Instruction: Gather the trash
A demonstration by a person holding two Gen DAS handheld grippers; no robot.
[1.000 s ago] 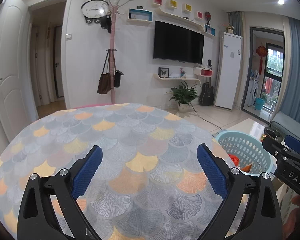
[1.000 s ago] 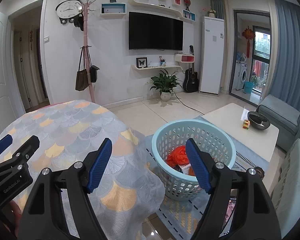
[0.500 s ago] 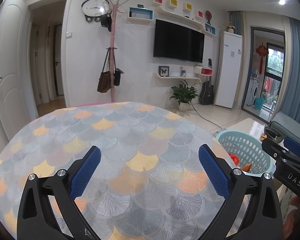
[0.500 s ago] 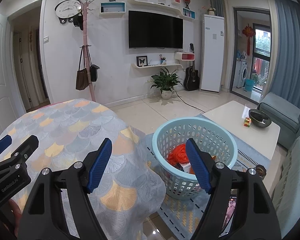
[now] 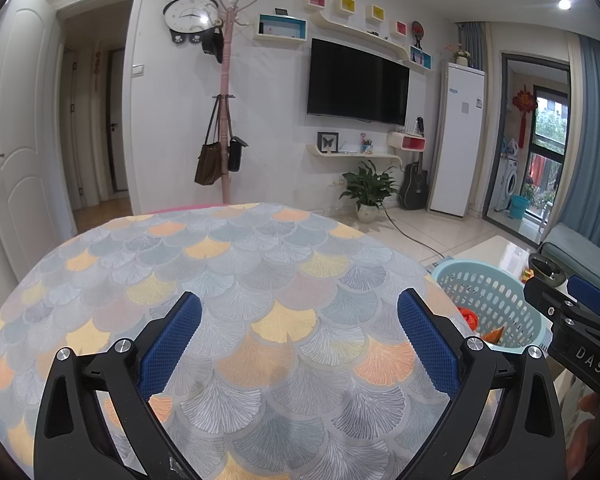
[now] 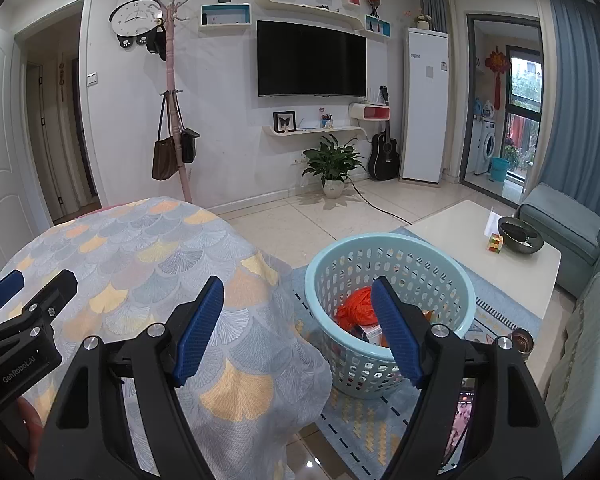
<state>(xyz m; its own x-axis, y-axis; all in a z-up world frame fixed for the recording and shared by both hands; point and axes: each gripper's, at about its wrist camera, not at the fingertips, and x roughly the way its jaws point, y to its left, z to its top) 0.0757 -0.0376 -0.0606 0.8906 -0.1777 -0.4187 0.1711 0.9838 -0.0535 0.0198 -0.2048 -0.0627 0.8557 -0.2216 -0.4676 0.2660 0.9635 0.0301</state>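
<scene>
The left gripper (image 5: pixel 298 336), black-framed with blue ribbed pads, is held spread wide and empty over the round table draped in a fan-patterned grey, orange and yellow cloth (image 5: pixel 236 264). No litter is seen on the cloth ahead of it, which suggests the table has been cleared.

The right gripper (image 6: pixel 298 316) is likewise spread wide with nothing between its pads. It is held past the table's edge and aimed toward the pale blue perforated plastic basket (image 6: pixel 388 242) standing on the patterned rug (image 6: pixel 360 412) just beside the table, probably so that items can be dropped straight in.

The collected trash, a crumpled orange plastic bag (image 6: pixel 354 308) among other scraps, lies at the bottom of the basket. The task is judged to be largely done.
</scene>
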